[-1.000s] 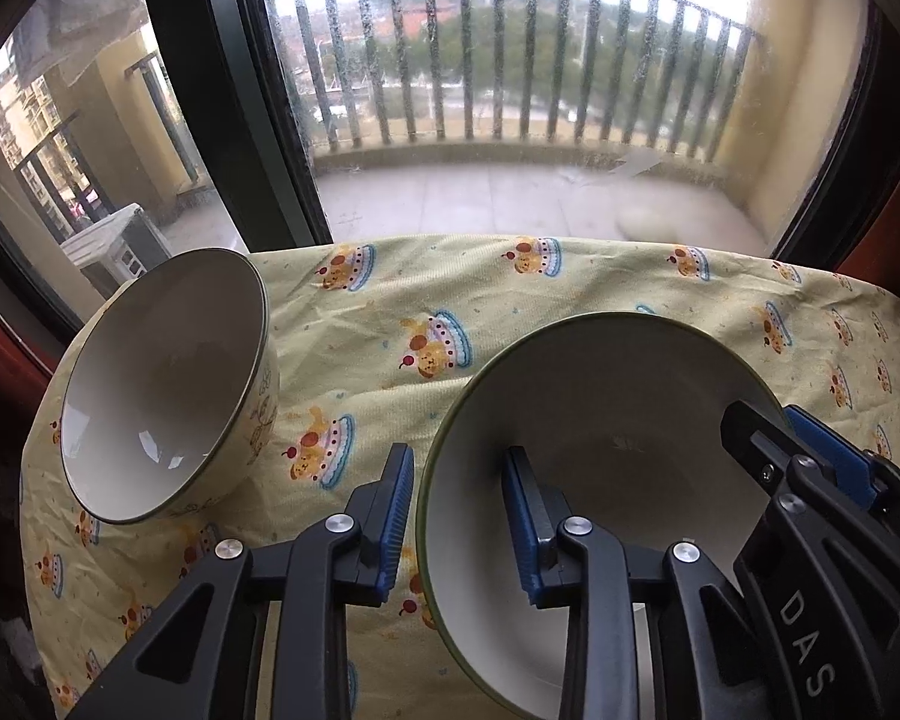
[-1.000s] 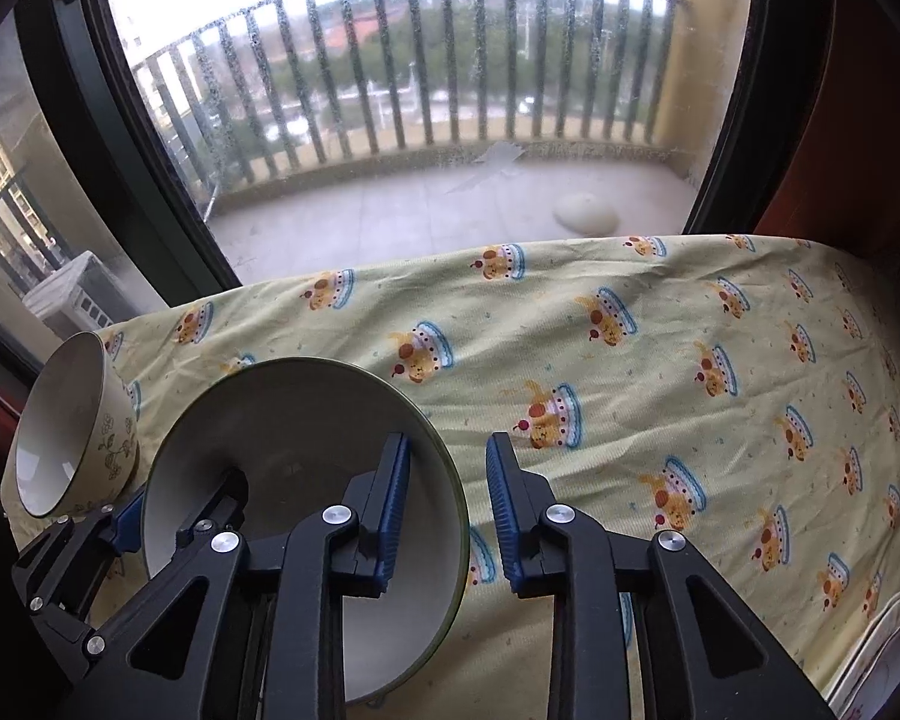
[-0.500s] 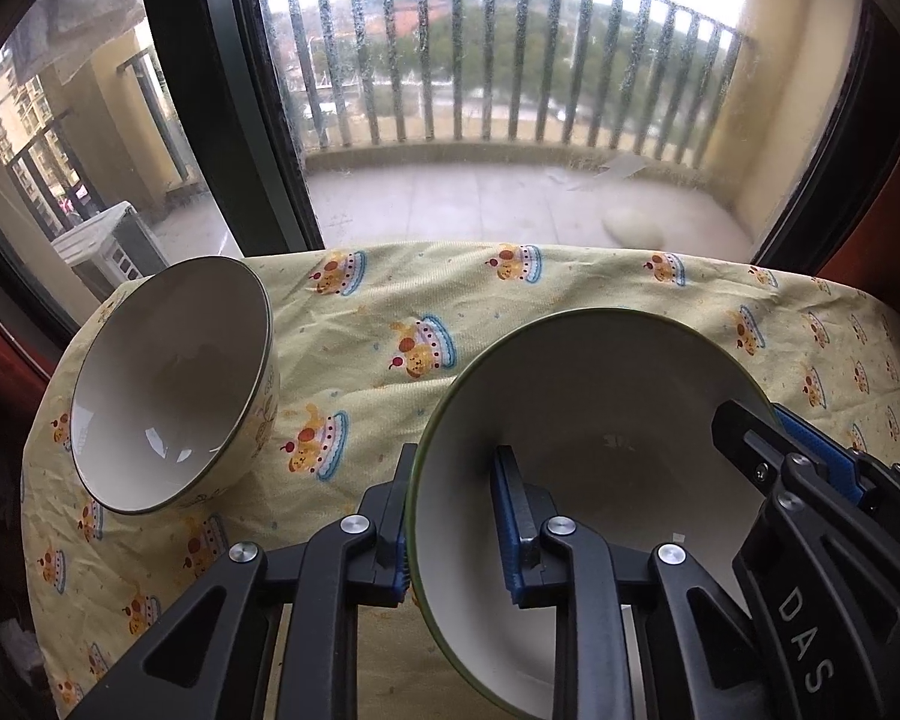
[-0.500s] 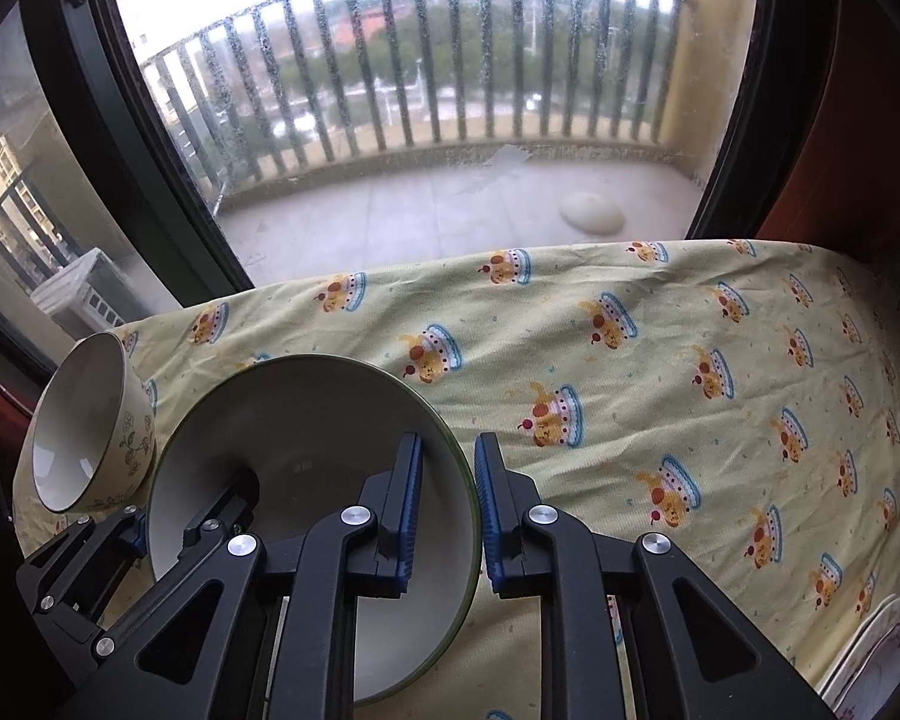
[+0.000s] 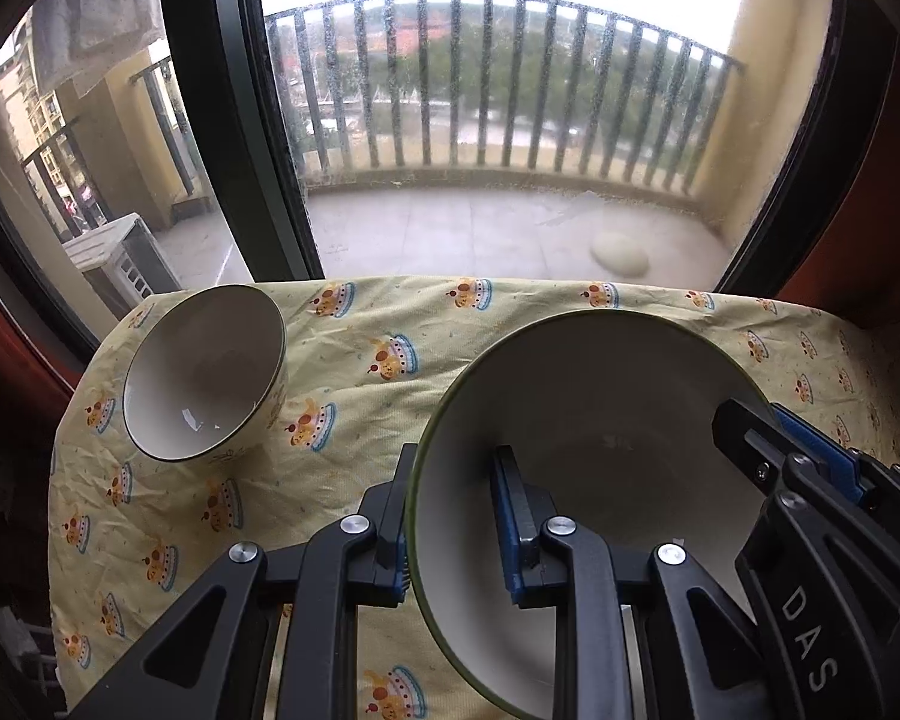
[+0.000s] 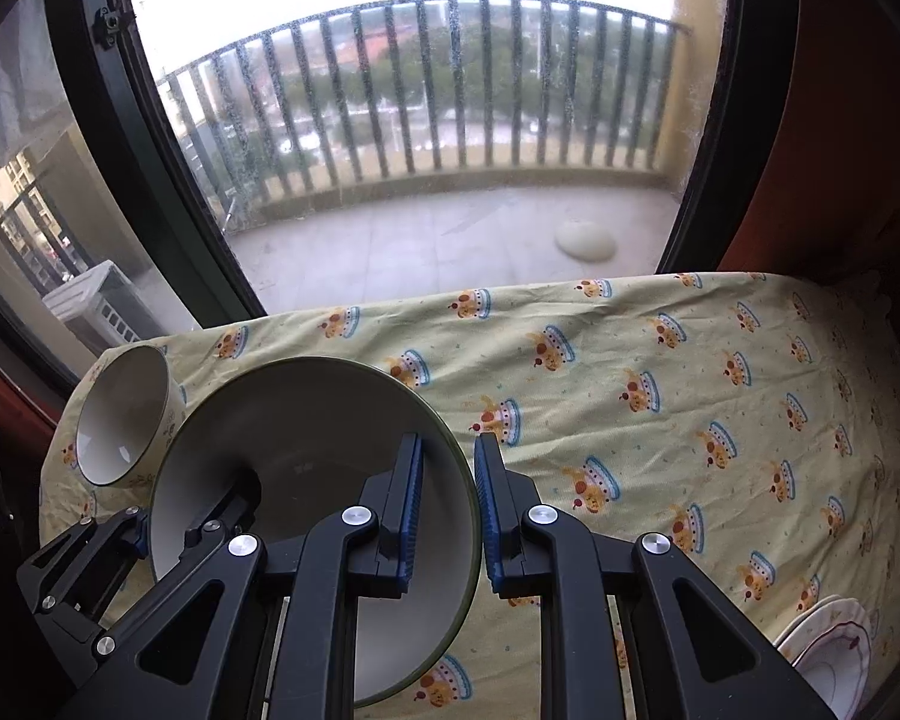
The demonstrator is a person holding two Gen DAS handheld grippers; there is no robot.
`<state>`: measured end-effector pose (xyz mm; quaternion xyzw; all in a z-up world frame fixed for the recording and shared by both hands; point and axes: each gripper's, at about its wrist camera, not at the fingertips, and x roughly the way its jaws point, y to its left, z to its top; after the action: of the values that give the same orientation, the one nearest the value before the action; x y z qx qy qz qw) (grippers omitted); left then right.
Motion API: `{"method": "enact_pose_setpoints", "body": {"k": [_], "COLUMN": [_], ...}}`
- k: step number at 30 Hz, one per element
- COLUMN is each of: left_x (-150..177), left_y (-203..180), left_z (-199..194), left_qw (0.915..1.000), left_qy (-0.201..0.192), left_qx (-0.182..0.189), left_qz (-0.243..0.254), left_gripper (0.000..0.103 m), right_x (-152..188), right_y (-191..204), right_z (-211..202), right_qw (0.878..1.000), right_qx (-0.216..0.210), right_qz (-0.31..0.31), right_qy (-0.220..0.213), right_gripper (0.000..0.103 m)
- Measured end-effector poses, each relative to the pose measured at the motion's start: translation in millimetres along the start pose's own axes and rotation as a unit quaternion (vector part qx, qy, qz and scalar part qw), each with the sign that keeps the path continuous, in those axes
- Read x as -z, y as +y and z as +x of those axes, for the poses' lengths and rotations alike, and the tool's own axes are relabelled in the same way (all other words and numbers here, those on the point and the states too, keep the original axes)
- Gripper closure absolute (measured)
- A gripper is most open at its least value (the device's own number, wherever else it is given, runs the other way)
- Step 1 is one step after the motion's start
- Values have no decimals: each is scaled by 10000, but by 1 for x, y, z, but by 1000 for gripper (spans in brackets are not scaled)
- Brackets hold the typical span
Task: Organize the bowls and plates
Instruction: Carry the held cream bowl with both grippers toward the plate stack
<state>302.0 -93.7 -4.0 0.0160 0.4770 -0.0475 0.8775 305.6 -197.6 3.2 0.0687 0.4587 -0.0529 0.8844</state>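
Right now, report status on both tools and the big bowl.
Left tool and right tool both shut on green-rimmed bowl, opposite rims. Small patterned bowl sits left on the tablecloth. Plates at right edge, nothing blocking.

White capital letters "DAS" run up the black body of the right gripper [image 5: 810,468] where it enters the left wrist view at lower right, the only lettering legible in either frame. The yellow tablecloth [image 6: 660,360] carries printed cake-like motifs but no words, and no other label or number can be read.
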Motion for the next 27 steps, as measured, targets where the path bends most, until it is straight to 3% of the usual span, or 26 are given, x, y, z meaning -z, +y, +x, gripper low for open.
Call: {"method": "enact_pose_setpoints", "body": {"k": [14,27], "left_x": [38,91], "left_y": [-22,-45], "left_z": [-57,-98], "left_qw": [9996,9992], "left_qy": [-190,-220], "left_qx": [-186,-292], "left_qz": [-80,-150], "left_gripper": [82,82], "right_x": [29,78], "right_y": [-28,-57], "right_z": [-62,-106], "right_qw": [9996,9987], "right_qx": [-211,-334], "right_qz": [-150,-380], "right_qy": [-135,-68], "right_gripper": [82,82]}}
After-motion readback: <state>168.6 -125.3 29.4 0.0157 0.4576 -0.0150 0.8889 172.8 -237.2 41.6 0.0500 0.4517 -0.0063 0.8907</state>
